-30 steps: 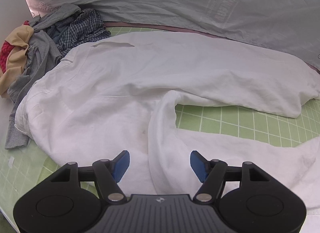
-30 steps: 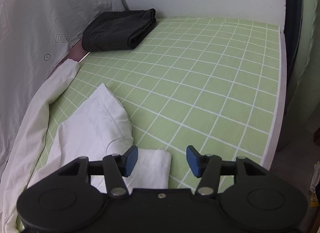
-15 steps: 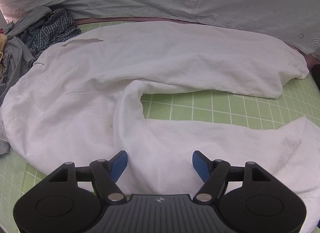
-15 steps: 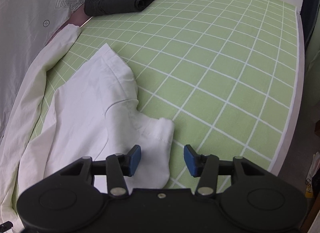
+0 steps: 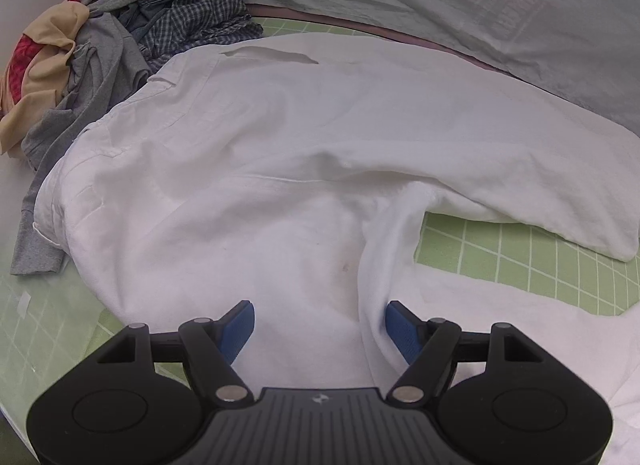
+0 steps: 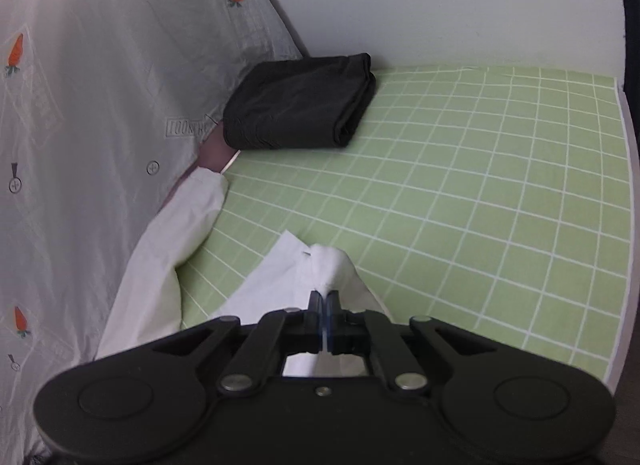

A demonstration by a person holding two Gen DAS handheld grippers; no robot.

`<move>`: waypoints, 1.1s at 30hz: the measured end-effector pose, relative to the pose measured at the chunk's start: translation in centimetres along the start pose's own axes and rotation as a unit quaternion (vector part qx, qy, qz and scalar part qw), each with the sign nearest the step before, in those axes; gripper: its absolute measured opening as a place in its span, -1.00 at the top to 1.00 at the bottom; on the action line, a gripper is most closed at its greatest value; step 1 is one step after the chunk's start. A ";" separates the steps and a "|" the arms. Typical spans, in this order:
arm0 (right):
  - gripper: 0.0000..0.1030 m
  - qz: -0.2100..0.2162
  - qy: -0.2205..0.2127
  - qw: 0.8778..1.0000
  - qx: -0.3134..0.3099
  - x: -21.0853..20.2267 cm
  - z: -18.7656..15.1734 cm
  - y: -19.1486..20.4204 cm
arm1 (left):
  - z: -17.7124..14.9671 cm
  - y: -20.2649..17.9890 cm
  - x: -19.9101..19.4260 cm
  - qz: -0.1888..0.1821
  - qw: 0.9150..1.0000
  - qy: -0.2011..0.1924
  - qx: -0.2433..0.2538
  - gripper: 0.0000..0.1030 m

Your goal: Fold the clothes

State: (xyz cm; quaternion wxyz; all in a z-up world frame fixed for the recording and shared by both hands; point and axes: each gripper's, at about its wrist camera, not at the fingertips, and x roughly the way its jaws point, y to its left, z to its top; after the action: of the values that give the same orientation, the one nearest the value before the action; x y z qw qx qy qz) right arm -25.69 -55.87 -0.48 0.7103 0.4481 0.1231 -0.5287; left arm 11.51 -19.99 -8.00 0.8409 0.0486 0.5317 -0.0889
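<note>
White trousers [image 5: 280, 153] lie spread on the green grid mat [image 5: 520, 253]. My left gripper [image 5: 320, 325] is open just above their near edge by the crotch, with a fold of cloth between its blue pads [image 5: 240, 329]. My right gripper [image 6: 324, 309] is shut on the hem of one trouser leg [image 6: 332, 269] and holds it lifted off the mat [image 6: 480, 205]. The other leg [image 6: 176, 233] lies along the grey sheet.
A pile of unfolded clothes [image 5: 100, 45] lies at the far left. A folded black garment [image 6: 300, 105] sits at the back of the mat. A grey carrot-print sheet [image 6: 100, 85] runs along the far side. The mat's edge [image 6: 624, 225] is at the right.
My right gripper closed on the trouser leg hem and lifted it. My left gripper swung back to the left, toward the waist and the clothes pile, still open.
</note>
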 end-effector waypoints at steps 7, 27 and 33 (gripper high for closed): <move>0.97 0.089 -0.032 0.992 -0.081 6.5 4.0 10.5 | 0.4 1.6 -0.6 0.002 0.999 -0.013 -0.039 -0.43; 0.40 0.041 0.085 0.982 -0.164 11.5 -0.7 4.7 | -0.9 2.3 0.1 0.050 0.997 -0.003 -0.064 -0.43; 0.35 0.007 0.104 0.983 -0.150 12.3 -1.5 1.5 | -0.9 1.9 0.3 0.055 0.997 0.002 -0.050 -0.43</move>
State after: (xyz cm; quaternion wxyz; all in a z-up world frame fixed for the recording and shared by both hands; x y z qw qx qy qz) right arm -18.88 -62.56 -8.51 0.7565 0.3902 0.2710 -0.4496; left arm 11.22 -18.04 -8.66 0.8448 0.0354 0.5337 -0.0155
